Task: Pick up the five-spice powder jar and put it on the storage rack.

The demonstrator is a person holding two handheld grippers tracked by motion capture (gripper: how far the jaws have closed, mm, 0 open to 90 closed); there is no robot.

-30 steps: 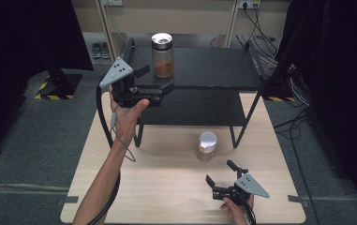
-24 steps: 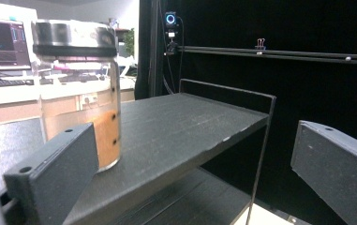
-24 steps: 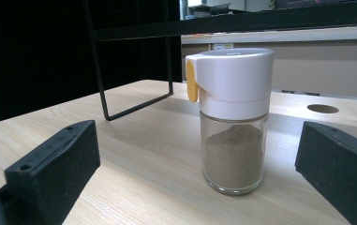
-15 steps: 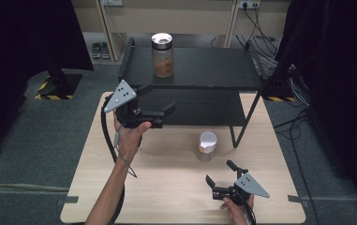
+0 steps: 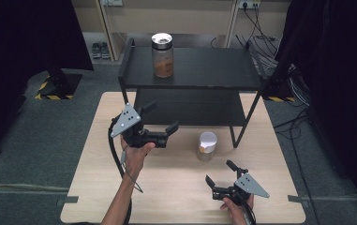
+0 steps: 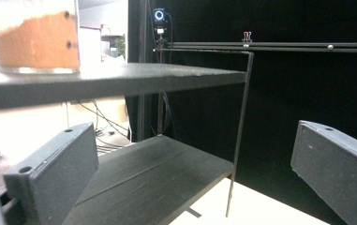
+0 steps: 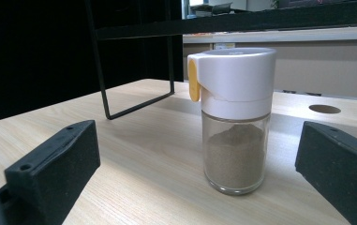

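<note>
Nearest the person, the right gripper [image 5: 219, 179] rests low on the pale wooden table [image 5: 176, 197], its jaws spread and empty. Just ahead of it stands a small clear glass shaker jar with a white lid and yellow tab [image 7: 233, 117], upright, part filled with brown powder. Farther up, the left gripper [image 5: 159, 123] hangs above the table with jaws spread wide, facing the black two-tier metal shelf [image 5: 199, 70]. On the top tier sits a tall glass jar of orange-brown powder [image 5: 162, 55].
</note>
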